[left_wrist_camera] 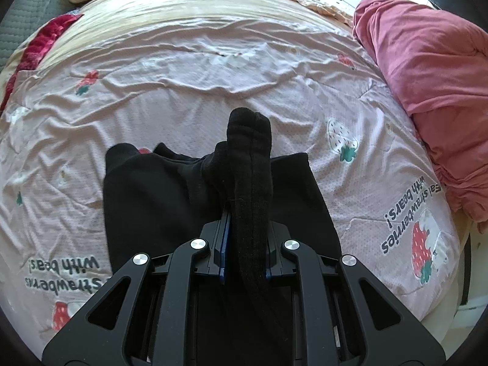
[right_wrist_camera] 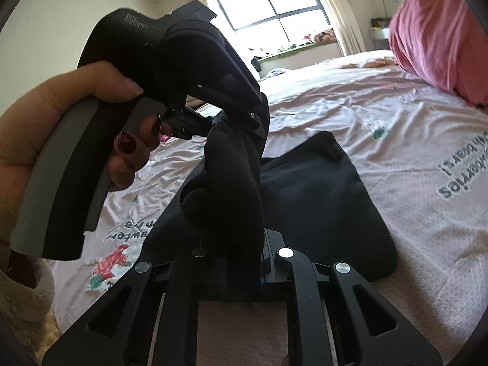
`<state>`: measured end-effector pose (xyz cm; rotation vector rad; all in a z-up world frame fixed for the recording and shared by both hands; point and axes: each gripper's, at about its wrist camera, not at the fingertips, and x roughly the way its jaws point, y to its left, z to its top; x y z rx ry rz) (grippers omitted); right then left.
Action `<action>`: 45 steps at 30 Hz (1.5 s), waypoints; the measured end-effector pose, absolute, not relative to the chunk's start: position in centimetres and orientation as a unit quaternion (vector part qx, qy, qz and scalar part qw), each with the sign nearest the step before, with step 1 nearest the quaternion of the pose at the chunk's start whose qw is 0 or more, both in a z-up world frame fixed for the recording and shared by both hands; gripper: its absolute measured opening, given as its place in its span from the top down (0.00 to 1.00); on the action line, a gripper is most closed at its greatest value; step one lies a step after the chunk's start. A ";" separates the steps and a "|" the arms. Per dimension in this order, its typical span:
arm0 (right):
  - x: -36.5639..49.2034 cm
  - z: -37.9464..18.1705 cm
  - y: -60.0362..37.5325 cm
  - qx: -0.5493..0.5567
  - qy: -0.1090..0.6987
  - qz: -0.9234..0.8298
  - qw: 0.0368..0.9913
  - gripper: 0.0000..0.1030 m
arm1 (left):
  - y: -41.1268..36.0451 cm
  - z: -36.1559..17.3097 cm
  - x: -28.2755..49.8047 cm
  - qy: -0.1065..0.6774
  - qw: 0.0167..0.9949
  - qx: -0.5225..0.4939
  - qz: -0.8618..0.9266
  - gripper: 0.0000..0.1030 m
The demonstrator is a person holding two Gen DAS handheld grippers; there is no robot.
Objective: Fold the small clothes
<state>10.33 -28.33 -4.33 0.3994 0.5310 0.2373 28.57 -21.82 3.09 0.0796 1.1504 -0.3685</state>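
one pink strawberry-print bedsheet (left_wrist_camera: 189,97), sunlit window (right_wrist_camera: 268,0)

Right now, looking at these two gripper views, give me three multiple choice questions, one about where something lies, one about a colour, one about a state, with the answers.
1. Where does the flat black garment lie?
A. On the pink strawberry-print sheet
B. On the bare floor
C. On a wooden chair

2. What colour is the bunched quilt at the side of the bed?
A. Green
B. Dark pink
C. Blue

3. What state is the left gripper in?
A. Wide open and empty
B. Lying on the bed
C. Shut on the black sock

Answers:
1 A: the left wrist view shows the garment spread on the printed sheet.
2 B: the quilt is dark pink in both views.
3 C: the fingers press both sides of the sock, which sticks out past them.
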 end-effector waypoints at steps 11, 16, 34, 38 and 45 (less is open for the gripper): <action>9.4 -5.4 -30.2 0.248 0.275 0.102 0.923 0.88 | -24.8 0.7 29.5 0.568 0.805 0.053 -0.162 0.86; 8.5 -5.8 -30.7 0.264 0.278 0.094 0.919 0.88 | -26.3 0.3 29.5 0.571 0.802 0.058 -0.164 0.86; 6.2 -7.4 -32.7 0.335 0.306 0.091 0.886 0.78 | -23.2 3.3 27.7 0.517 0.825 0.008 -0.227 0.58; 6.2 -6.9 -32.7 0.326 0.321 0.089 0.885 0.72 | -20.8 4.1 26.6 0.484 0.851 0.047 -0.198 0.58; 7.1 -2.2 -35.3 0.299 0.315 0.081 0.897 0.54 | -17.9 1.2 26.1 0.485 0.854 0.087 -0.166 0.58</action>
